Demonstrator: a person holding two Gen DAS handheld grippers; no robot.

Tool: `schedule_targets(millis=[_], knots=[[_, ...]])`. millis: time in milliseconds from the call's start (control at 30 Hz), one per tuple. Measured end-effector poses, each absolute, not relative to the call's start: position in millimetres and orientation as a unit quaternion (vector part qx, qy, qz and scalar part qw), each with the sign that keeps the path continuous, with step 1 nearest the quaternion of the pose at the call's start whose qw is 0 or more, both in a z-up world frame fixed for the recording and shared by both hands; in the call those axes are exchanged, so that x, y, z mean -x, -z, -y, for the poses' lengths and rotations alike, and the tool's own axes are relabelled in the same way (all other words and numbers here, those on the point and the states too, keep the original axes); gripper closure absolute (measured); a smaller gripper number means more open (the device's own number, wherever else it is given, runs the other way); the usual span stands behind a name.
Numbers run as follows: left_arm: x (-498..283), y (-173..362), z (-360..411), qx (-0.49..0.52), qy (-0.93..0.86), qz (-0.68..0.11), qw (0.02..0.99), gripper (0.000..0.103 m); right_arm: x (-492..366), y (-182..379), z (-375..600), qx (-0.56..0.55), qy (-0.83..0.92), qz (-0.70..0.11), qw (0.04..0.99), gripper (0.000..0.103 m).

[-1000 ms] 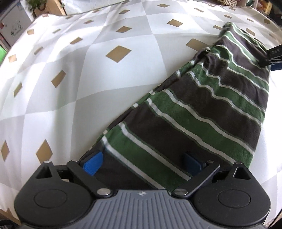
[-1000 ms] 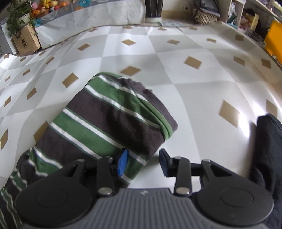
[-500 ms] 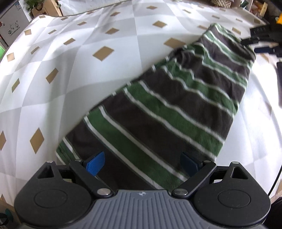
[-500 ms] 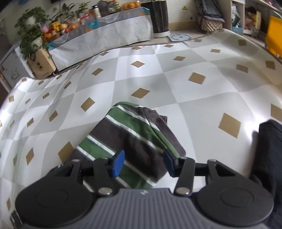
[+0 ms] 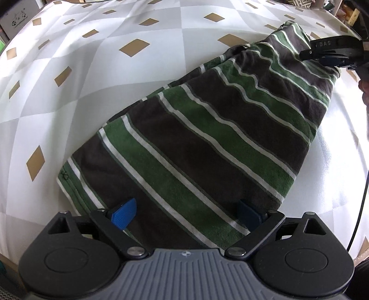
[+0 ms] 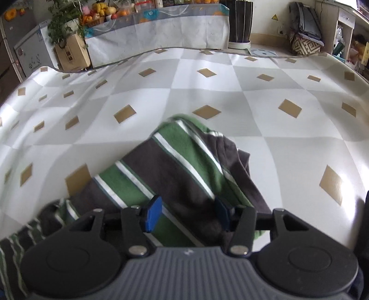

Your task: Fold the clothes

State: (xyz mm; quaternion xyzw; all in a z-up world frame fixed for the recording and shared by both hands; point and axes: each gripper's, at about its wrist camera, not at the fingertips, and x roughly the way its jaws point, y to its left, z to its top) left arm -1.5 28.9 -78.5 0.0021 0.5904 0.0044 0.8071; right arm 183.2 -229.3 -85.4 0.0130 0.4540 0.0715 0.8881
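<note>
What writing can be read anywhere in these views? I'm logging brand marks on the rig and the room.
"DAS": white letters on the right gripper, seen from the left wrist camera.
Yellow triangular warning sign on the far wall: symbol too small to read.
Cardboard box: label print blurred.
White cabinet: stickers unreadable.
Striped garment: no readable text.

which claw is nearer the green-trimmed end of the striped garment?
Right. The right claw sits over that end of the striped garment, near its green-trimmed edge. The left claw is over the opposite end.
</note>
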Motion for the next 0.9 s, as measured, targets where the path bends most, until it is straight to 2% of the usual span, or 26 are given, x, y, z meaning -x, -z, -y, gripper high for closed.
schedule_targets(millis=[200,333,667,900], knots=[[1,79,-30,-0.009,0.002,-0.591,0.807,0.004,-179,87,230,0.001,-0.059,-0.464,0.884,0.055],[1,80,-40,-0.013,-0.010,-0.594,0.804,0.000,-172,86,237,0.003,-0.042,-0.475,0.879,0.055],[2,79,-52,-0.044,-0.006,-0.599,0.800,0.000,-141,80,254,-0.002,-0.017,-0.508,0.861,0.055],[7,80,-73,-0.019,-0.026,-0.612,0.790,0.000,-113,77,256,-0.008,0.005,-0.520,0.854,0.054]])
